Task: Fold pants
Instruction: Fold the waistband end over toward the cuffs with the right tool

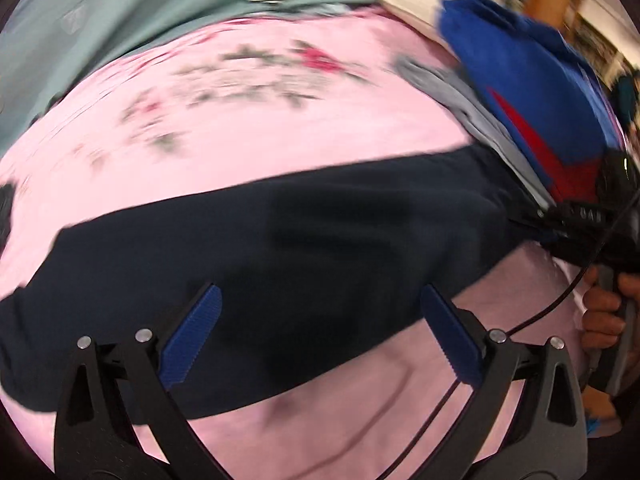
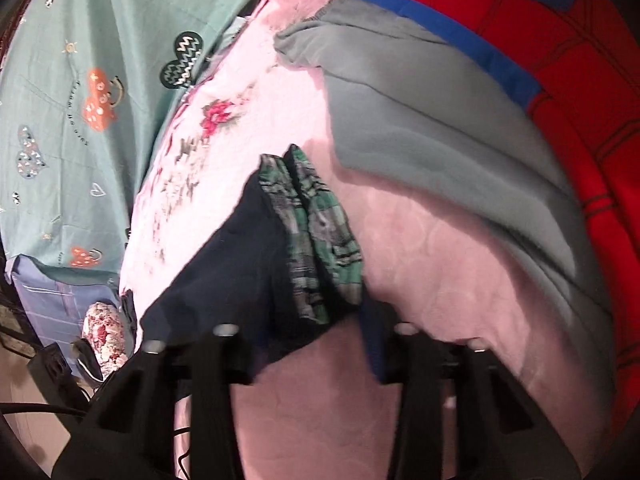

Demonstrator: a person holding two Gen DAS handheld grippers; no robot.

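Dark navy pants (image 1: 280, 240) lie in a long band across a pink floral sheet (image 1: 248, 128). My left gripper (image 1: 318, 320) is open just above them, blue pads (image 1: 192, 336) spread wide and holding nothing. In the right wrist view the pants' end (image 2: 240, 256) shows a green plaid lining (image 2: 320, 232). My right gripper (image 2: 320, 344) sits at this end with its jaws apart and the cloth between them; the fingers are blurred. The right gripper also shows in the left wrist view (image 1: 600, 216) at the pants' right end.
A grey garment (image 2: 420, 128) and a blue and red one (image 2: 560, 60) lie to the right of the pants. A teal patterned sheet (image 2: 80, 80) covers the far left. A cable (image 1: 560, 300) hangs near the right hand.
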